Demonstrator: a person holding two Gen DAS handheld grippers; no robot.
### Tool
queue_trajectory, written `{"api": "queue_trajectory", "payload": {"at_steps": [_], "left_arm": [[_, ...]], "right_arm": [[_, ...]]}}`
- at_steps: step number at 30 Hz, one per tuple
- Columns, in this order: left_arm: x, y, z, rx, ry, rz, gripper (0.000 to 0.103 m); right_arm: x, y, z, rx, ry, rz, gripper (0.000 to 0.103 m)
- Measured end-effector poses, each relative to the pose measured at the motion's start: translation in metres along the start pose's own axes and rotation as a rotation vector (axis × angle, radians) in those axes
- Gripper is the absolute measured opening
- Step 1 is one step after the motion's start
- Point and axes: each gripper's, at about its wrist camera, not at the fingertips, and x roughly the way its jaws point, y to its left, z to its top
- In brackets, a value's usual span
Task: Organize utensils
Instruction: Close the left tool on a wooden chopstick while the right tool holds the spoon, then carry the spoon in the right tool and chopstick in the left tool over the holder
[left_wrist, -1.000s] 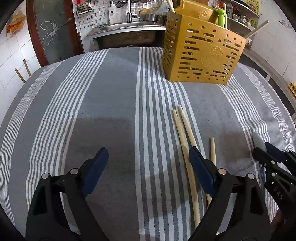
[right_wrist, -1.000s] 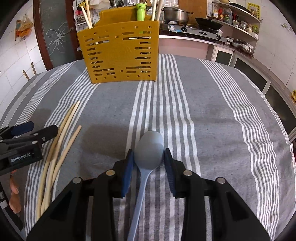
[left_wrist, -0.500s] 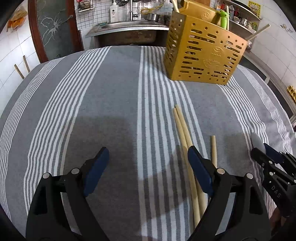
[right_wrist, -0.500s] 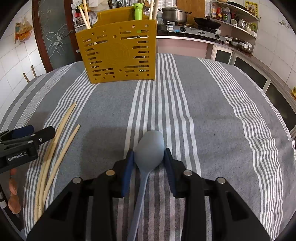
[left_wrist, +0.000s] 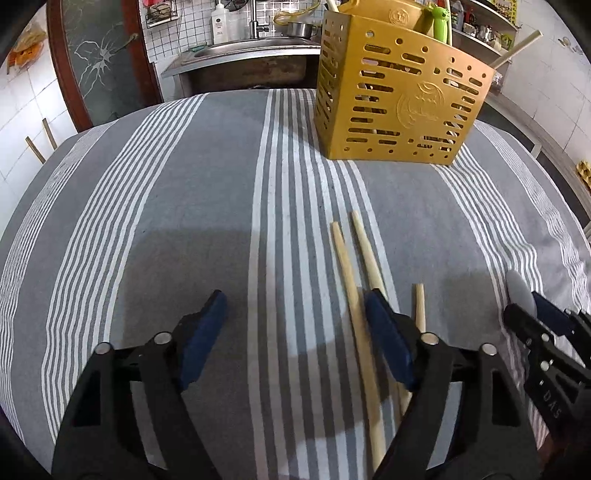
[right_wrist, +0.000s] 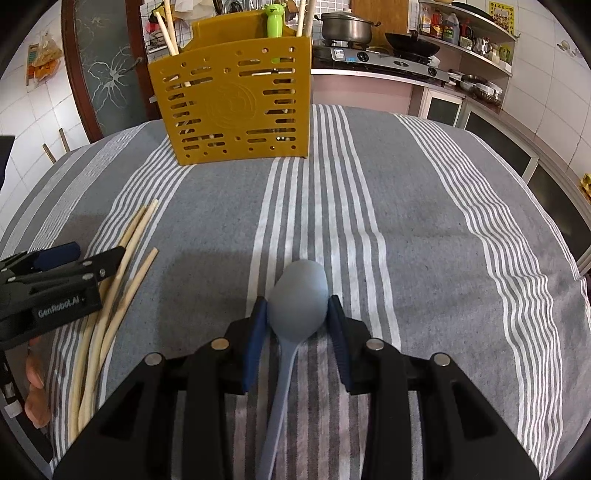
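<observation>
The grey spoon (right_wrist: 297, 299) is clamped by its bowl between the pads of the right gripper (right_wrist: 297, 314), near the middle of the striped tabletop (right_wrist: 424, 221). The left gripper (left_wrist: 293, 325) is held wide apart, its jaws just narrowed, one chopstick (left_wrist: 351, 295) lying loose between them. The yellow holder (right_wrist: 232, 107) is set by the far edge.

Grey cloth with thin white stripes (right_wrist: 424, 229) over the table, yellow plastic basket with little holes (right_wrist: 236, 107), pale tan wooden chopsticks (left_wrist: 351, 291), soft blue-grey plastic spoon (right_wrist: 297, 302), black gripper (right_wrist: 297, 308) with dark blue pads (right_wrist: 255, 332), bright green frog-topped stick (right_wrist: 275, 20)
</observation>
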Motion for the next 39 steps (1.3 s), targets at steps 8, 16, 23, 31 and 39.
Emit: {"api": "queue_trajectory", "payload": {"at_steps": [8, 16, 23, 31, 39], "left_arm": [[0.008, -0.002, 0.017, 0.005, 0.034, -0.028, 0.038], [0.01, -0.008, 0.021, 0.043, 0.044, -0.025, 0.024], [0.012, -0.005, 0.024, 0.032, 0.051, -0.026, 0.015], [-0.001, 0.008, 0.014, -0.014, 0.027, -0.082, 0.004], [-0.054, 0.03, 0.005, -0.063, -0.127, -0.094, 0.005]], "right_arm": [[0.001, 0.003, 0.007, -0.009, 0.047, -0.025, 0.034], [0.002, 0.003, 0.009, 0.014, 0.057, -0.027, 0.034], [0.003, 0.002, 0.011, 0.023, 0.058, -0.037, 0.034], [-0.007, 0.003, 0.007, 0.037, 0.011, -0.027, 0.034], [-0.043, 0.002, 0.005, 0.048, -0.134, 0.004, 0.034]]}}
